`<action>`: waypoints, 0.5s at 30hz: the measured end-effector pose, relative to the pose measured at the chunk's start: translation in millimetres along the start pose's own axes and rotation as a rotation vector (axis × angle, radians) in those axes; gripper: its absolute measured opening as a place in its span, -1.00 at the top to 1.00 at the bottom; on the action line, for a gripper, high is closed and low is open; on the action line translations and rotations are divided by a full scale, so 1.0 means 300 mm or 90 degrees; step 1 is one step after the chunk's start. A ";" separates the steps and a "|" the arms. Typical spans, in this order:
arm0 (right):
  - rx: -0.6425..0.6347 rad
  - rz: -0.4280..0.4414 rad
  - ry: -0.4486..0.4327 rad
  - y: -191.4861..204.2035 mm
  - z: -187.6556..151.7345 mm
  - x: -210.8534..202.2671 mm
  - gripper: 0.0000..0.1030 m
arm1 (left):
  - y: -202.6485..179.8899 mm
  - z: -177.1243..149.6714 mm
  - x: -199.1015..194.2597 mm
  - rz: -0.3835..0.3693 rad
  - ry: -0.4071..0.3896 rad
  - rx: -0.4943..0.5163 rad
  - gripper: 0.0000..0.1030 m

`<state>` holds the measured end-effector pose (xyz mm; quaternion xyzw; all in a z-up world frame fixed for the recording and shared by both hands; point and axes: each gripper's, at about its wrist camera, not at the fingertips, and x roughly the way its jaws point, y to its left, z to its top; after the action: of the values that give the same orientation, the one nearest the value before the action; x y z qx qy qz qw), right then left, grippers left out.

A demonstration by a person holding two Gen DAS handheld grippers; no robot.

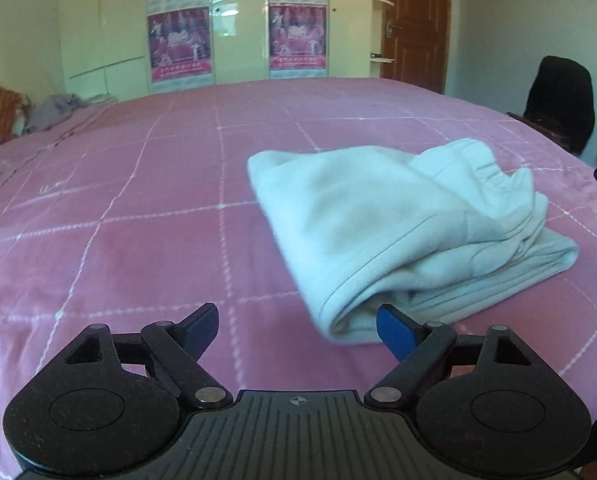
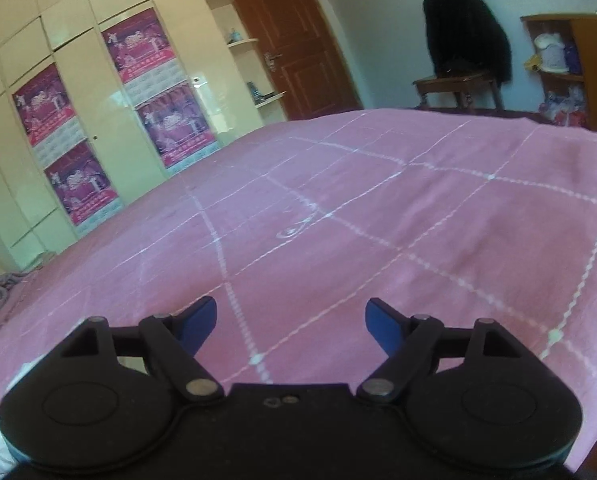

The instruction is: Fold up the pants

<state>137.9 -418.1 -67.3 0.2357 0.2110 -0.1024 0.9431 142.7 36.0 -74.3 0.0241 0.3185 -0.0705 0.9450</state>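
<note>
Pink checked bedspread [image 1: 138,220] covering the bed, white pants [image 1: 398,232] lying folded on it, left gripper [image 1: 298,324] hanging wide apart just beside them, right gripper [image 2: 290,324] hanging wide apart, gripping nothing

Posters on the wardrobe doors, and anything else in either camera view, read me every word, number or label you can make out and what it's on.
No text can be read.
Posters on the wardrobe: white lettering and calendar-like grids, too blurred to read.
Pants: no label visible.
Bedspread: only stitched lines.
</note>
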 end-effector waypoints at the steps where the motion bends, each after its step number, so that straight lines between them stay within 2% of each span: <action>1: 0.007 0.028 0.011 0.021 -0.015 -0.013 -0.56 | 0.012 -0.010 0.010 -0.001 0.004 -0.006 -0.66; 4: 0.029 0.124 0.068 0.117 -0.063 -0.033 -0.56 | 0.018 -0.017 0.045 -0.016 -0.012 -0.018 -0.66; 8: 0.052 0.219 0.161 0.233 -0.107 -0.015 -0.58 | 0.035 -0.019 0.116 -0.012 -0.010 -0.031 -0.66; 10: 0.077 0.248 0.217 0.281 -0.126 0.022 -0.63 | 0.056 -0.027 0.138 -0.020 -0.006 -0.045 -0.66; 13: 0.098 0.256 0.266 0.334 -0.144 0.078 -0.63 | 0.064 -0.013 0.114 -0.044 -0.049 -0.067 -0.66; 15: 0.102 0.252 0.277 0.368 -0.151 0.114 -0.61 | 0.051 -0.003 0.155 -0.028 -0.022 -0.042 -0.66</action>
<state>184.8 -303.3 -74.5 0.3620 0.3497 0.1197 0.8558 181.0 45.7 -103.0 -0.0153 0.3048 -0.0812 0.9488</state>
